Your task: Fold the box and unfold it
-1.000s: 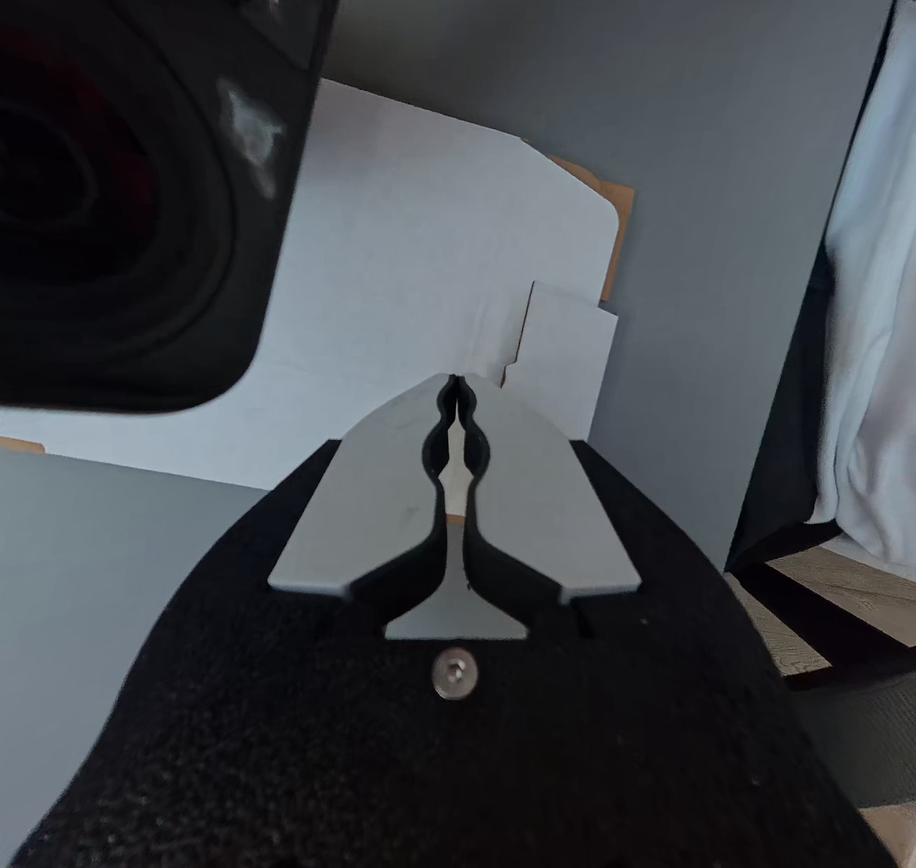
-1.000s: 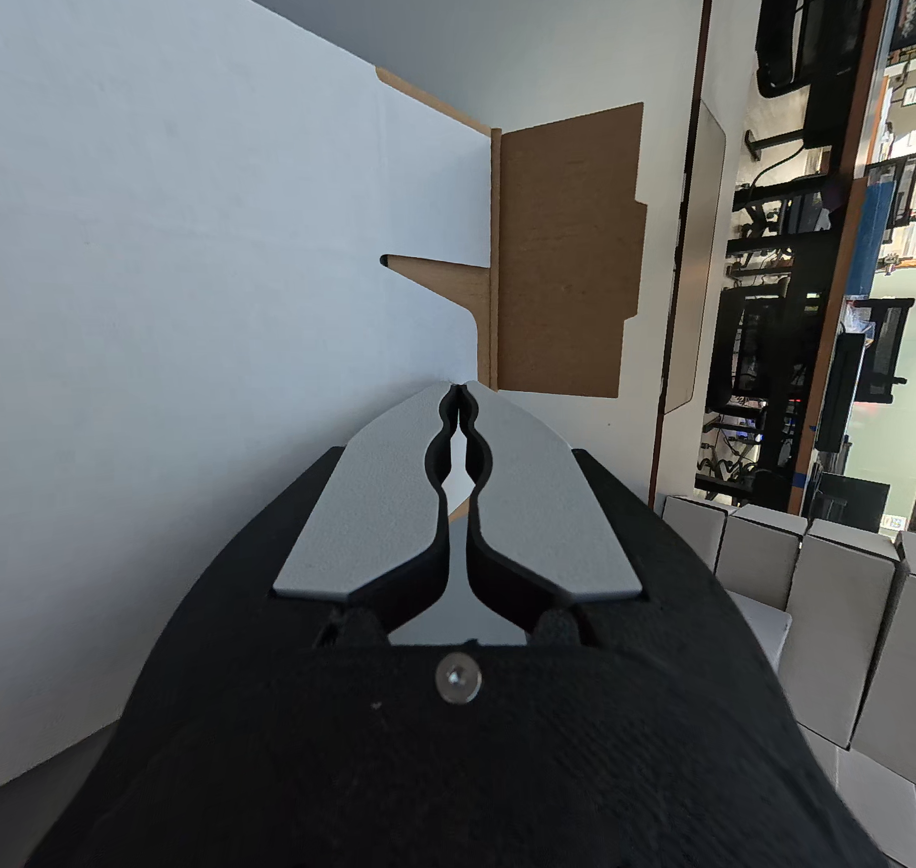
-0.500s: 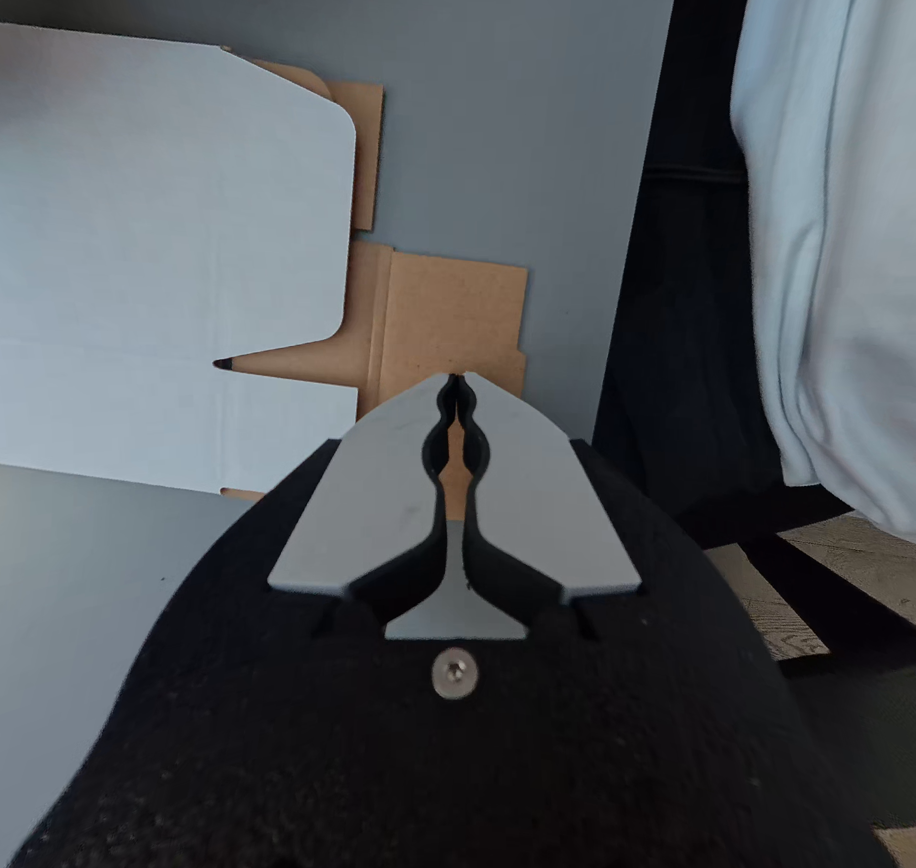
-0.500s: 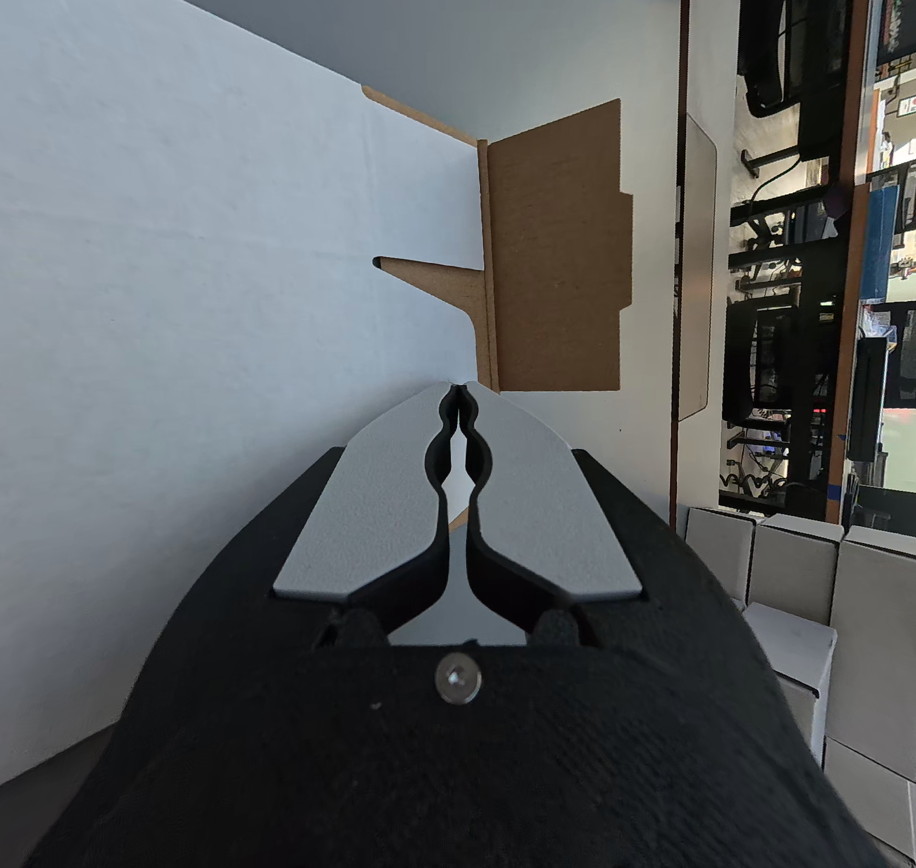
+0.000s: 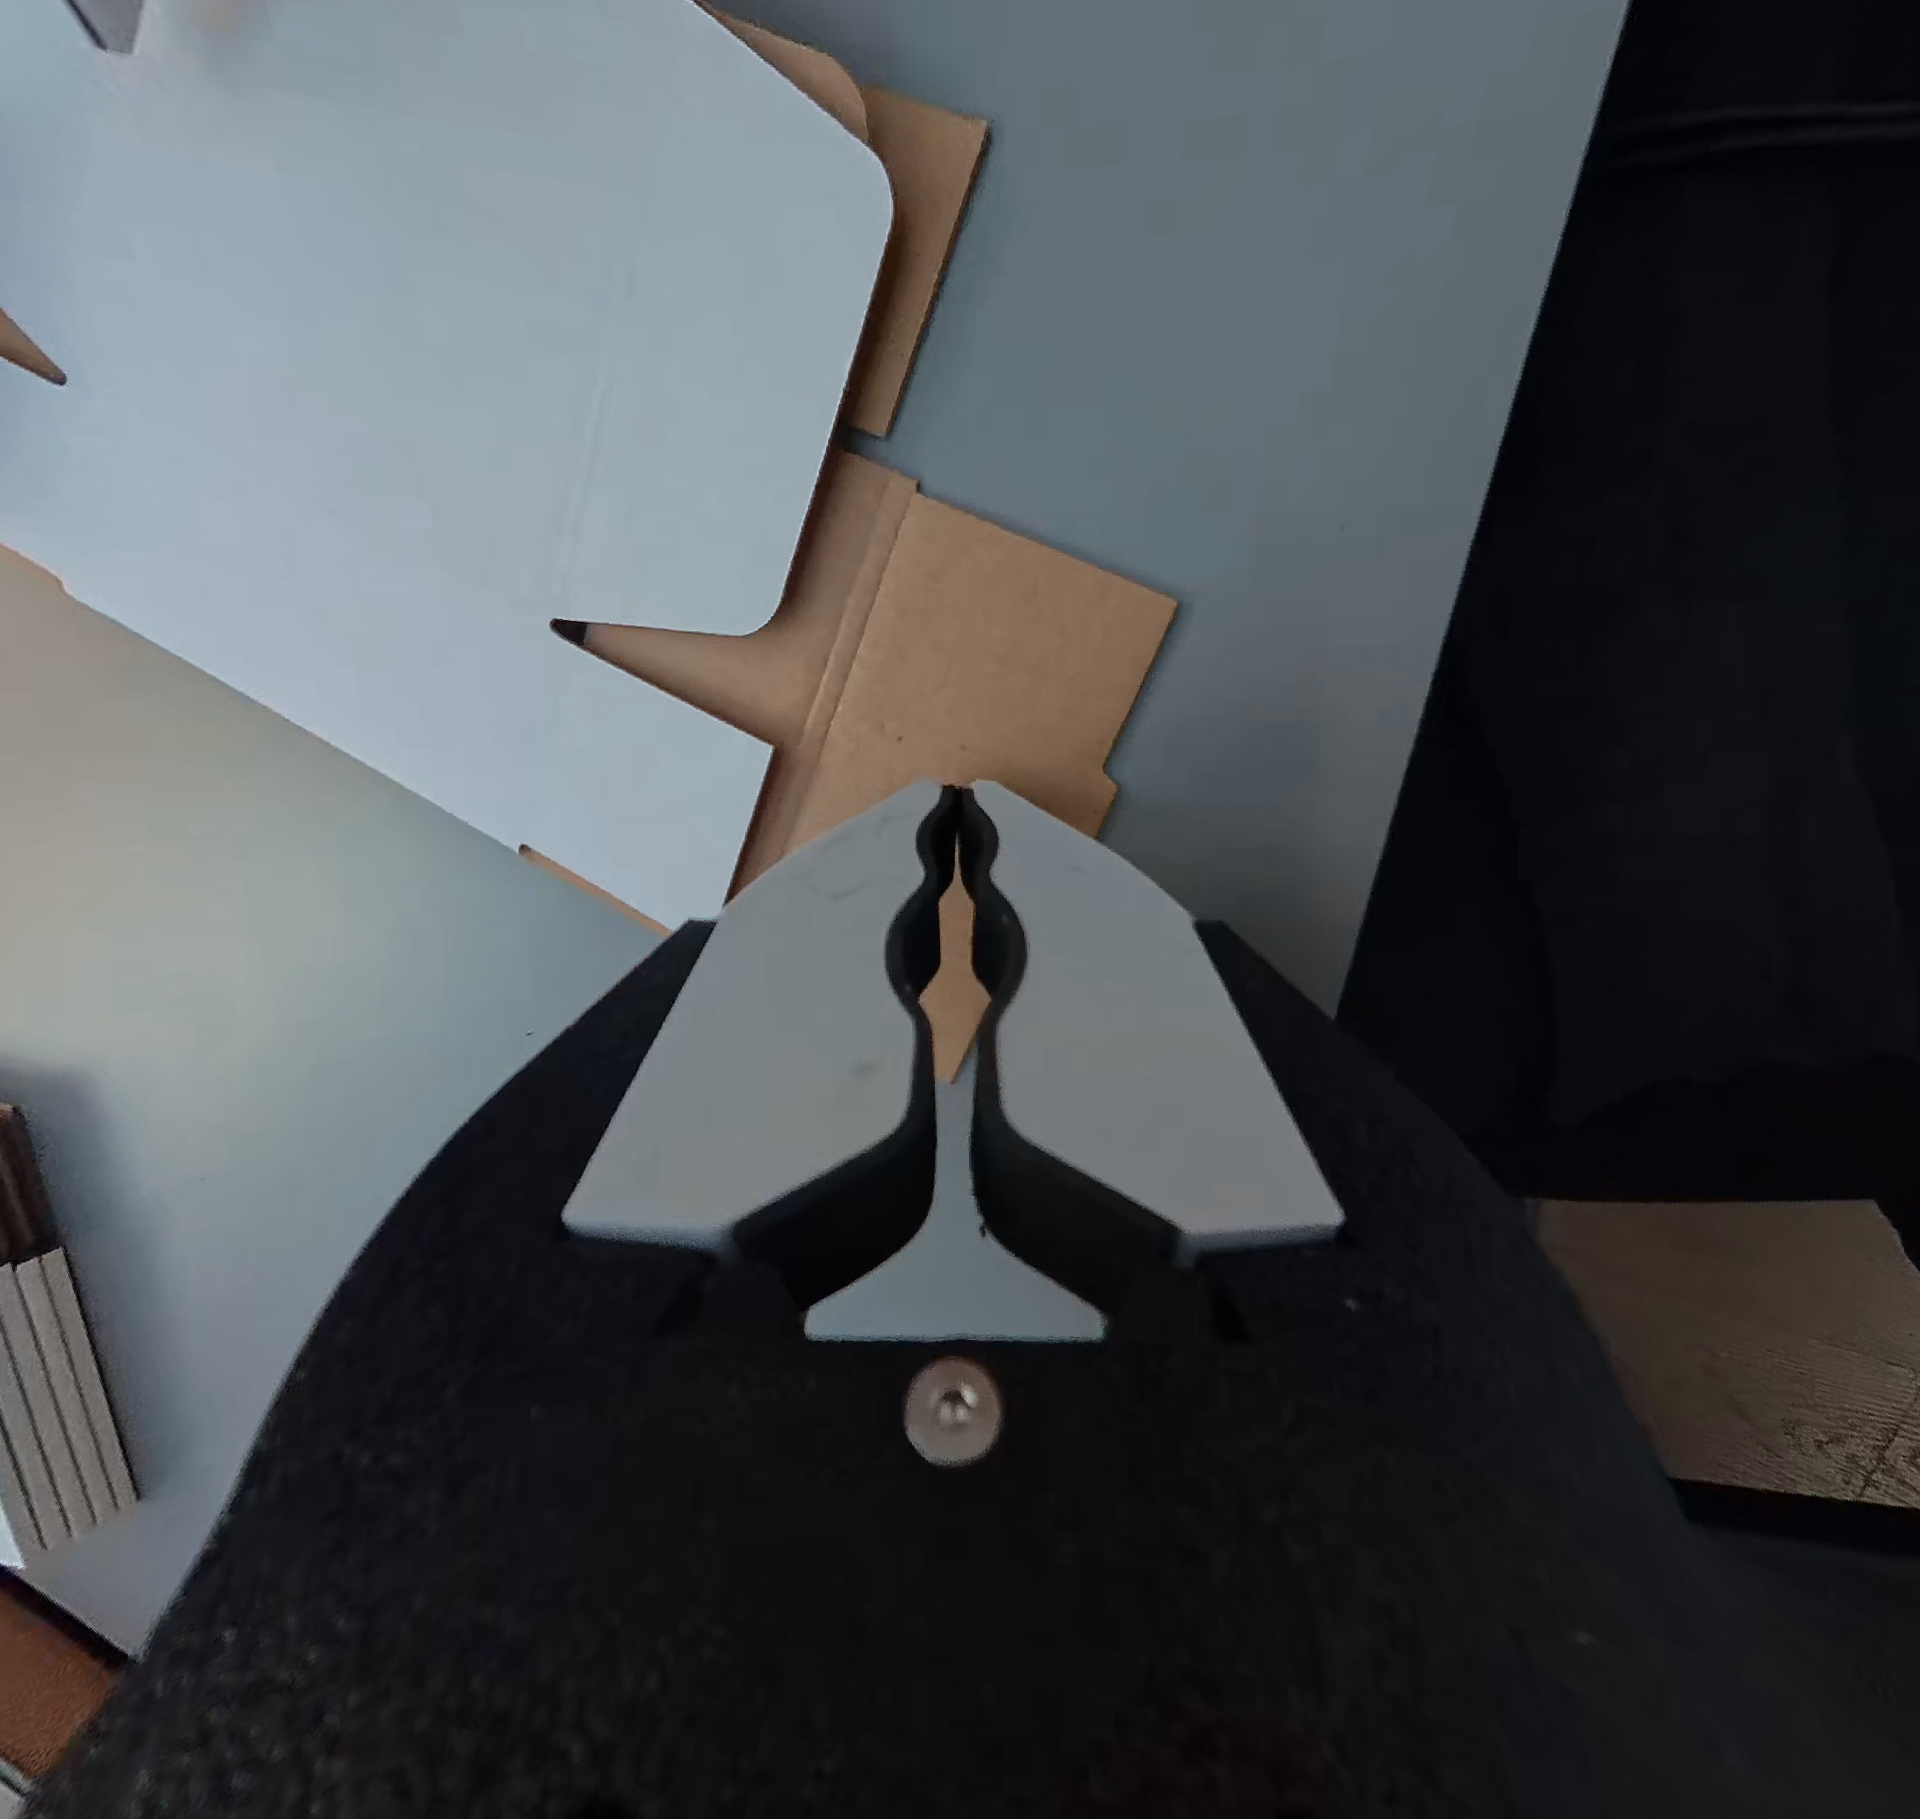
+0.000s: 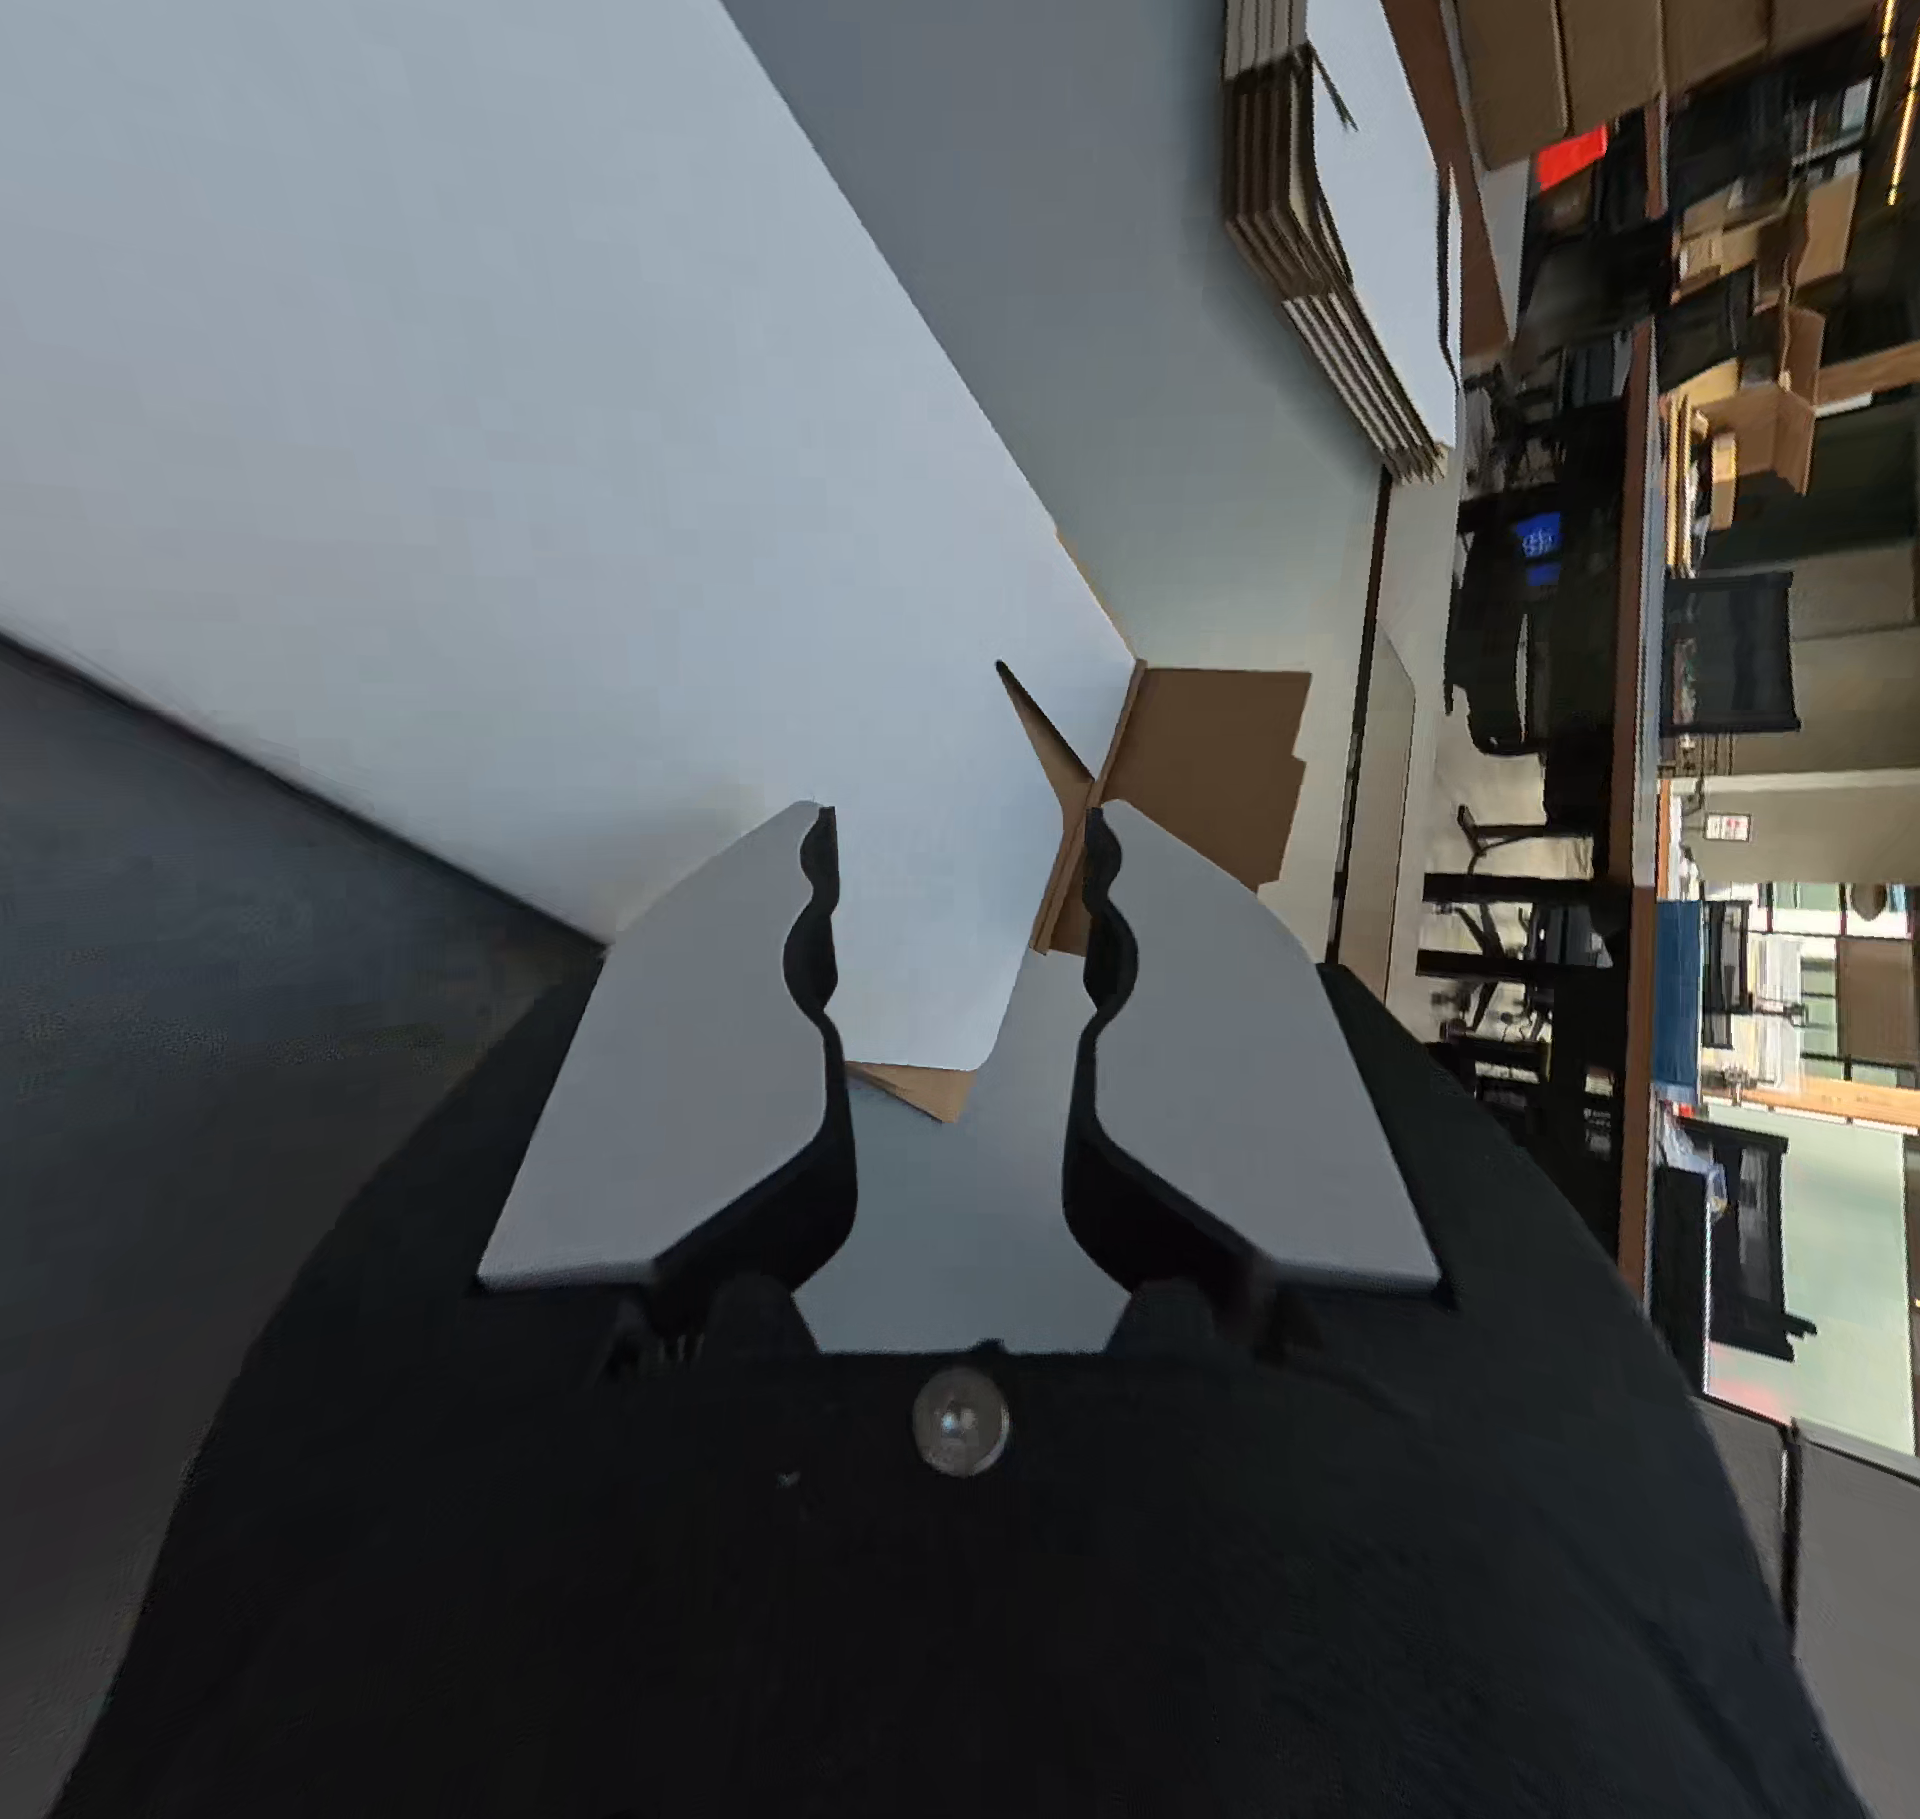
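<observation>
The box is a flat cardboard blank, white on one face (image 5: 416, 367) with brown flaps (image 5: 987, 678), lying on the grey table (image 5: 1247, 211). My left gripper (image 5: 954, 793) is shut and empty, its tips just over the near edge of a brown flap. In the right wrist view the white panel (image 6: 520, 367) fills the upper left and a brown flap (image 6: 1195, 782) lies beyond it. My right gripper (image 6: 958, 813) is open, and a rounded corner of the white panel shows between its fingers. I cannot tell if it touches the card.
A stack of flat cardboard blanks (image 6: 1320, 211) lies at the far side of the table, and another stack's edge (image 5: 52, 1354) shows at lower left. The table edge drops to dark cloth (image 5: 1662, 626) and wooden floor (image 5: 1766, 1354). Folded white boxes (image 6: 1849, 1613) stand at lower right.
My right gripper has opened from shut and swung, so the white panel now runs diagonally. My left gripper stayed shut and turned, bringing more of the blank and the left stack into view.
</observation>
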`<state>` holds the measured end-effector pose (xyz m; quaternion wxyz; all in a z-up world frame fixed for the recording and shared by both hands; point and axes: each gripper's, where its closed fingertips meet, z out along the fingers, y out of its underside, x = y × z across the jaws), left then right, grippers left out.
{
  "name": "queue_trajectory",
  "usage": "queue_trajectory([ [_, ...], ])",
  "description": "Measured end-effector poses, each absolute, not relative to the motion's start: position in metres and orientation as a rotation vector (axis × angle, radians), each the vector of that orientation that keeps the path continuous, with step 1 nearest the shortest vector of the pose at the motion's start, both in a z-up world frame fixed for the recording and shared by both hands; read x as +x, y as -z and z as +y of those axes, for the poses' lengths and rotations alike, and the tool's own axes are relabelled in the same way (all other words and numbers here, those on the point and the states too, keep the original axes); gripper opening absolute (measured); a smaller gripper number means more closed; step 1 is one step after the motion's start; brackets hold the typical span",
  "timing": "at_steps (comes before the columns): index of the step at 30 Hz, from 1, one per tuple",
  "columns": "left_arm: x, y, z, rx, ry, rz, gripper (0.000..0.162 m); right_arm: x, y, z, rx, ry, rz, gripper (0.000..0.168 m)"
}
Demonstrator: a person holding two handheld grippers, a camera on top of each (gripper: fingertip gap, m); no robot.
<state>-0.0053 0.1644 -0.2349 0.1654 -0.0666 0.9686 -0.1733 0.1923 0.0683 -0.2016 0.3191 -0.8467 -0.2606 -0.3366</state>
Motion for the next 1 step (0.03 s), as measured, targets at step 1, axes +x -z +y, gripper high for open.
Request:
queue_trajectory([
  [1,-0.0032,0.235,0.1664,-0.213,0.502,2.75,0.0,0.1793,0.2033,0.0592,-2.203,0.864,-0.759,0.048],
])
